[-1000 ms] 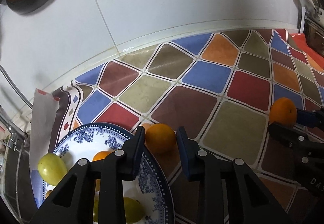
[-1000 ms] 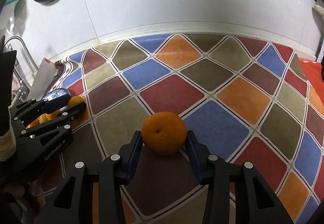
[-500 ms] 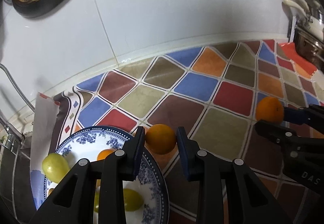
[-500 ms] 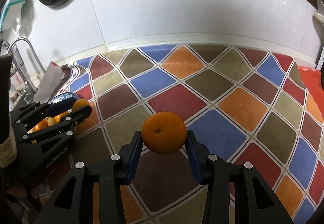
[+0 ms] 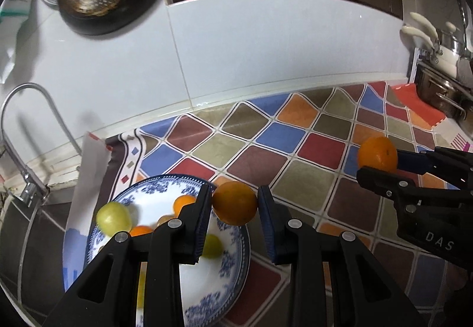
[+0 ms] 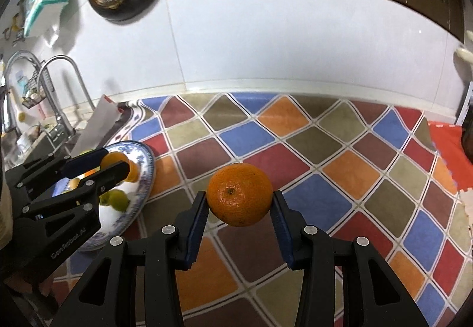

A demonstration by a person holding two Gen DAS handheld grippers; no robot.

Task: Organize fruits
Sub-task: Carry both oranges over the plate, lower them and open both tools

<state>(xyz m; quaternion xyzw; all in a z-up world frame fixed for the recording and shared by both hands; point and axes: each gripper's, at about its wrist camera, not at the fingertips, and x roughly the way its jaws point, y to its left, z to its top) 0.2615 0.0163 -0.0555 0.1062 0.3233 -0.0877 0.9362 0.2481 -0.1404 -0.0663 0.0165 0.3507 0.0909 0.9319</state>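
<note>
Each hand-held gripper (image 5: 235,204) (image 6: 239,203) clamped on an orange (image 5: 235,203) (image 6: 239,194); plate (image 5: 233,265) fruit partly hidden.

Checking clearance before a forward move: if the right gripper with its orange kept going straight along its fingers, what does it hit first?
The way looks free at first: the right gripper, shut on its orange, points across the bare patterned mat. First in line is probably the white tiled wall. Depth is unclear; the plate sits well left.

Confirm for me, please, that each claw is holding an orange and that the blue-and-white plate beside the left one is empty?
Not quite: the plate is not empty. The left wrist view shows green fruits and small orange ones on it. The rest holds: the left claw and right claw each grip an orange.
</note>
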